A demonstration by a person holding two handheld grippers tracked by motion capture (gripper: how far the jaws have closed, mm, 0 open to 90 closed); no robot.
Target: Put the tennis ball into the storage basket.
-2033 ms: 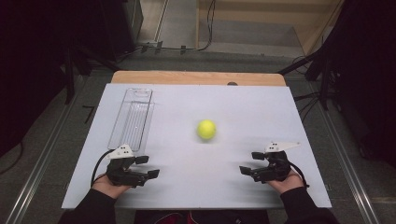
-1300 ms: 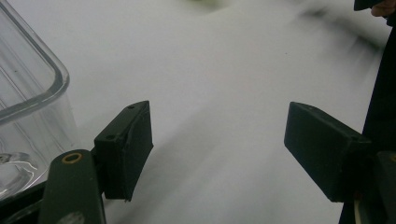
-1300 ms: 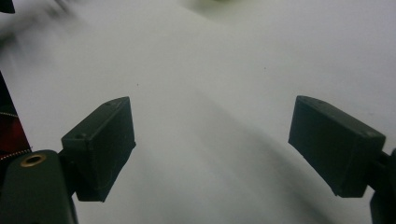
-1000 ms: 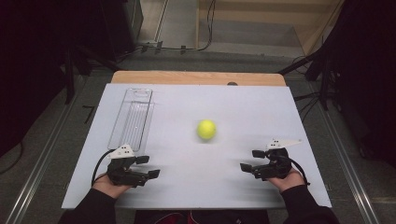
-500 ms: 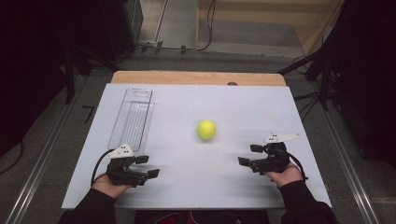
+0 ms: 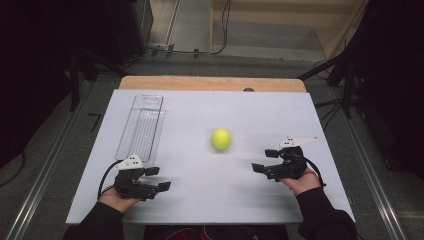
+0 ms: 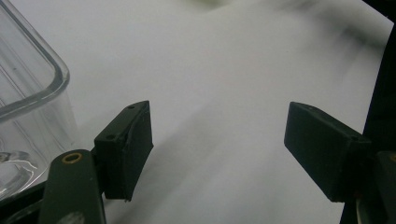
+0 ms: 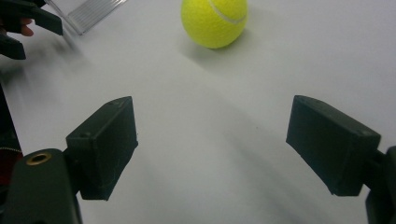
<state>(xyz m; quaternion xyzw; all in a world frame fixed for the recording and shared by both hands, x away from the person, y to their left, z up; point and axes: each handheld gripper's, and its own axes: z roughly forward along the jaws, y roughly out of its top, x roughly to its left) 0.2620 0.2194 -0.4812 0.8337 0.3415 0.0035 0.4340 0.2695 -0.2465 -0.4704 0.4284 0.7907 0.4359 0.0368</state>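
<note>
A yellow-green tennis ball (image 6: 221, 138) lies near the middle of the white table (image 6: 210, 200); the right gripper view has the ball (image 8: 215, 21) ahead of its jaws, apart from them. My right gripper (image 6: 264, 160) is open, low over the table right of the ball, with nothing between its jaws (image 8: 212, 147). My left gripper (image 6: 157, 178) is open near the front left, also holding nothing (image 7: 217, 149). A clear plastic tray (image 6: 141, 127) lies lengthwise at the left, and its near corner (image 7: 28, 102) stands just left of the left jaw.
A wooden board edge (image 6: 210, 83) runs along the table's far side. Dark stands, cables and a grey floor (image 6: 50, 150) surround the table. In the right gripper view the other gripper (image 8: 25, 23) appears at the top left beside the tray's end (image 8: 88, 9).
My right gripper has moved forward and slightly left, toward the ball. The left gripper, the ball and the tray have stayed put.
</note>
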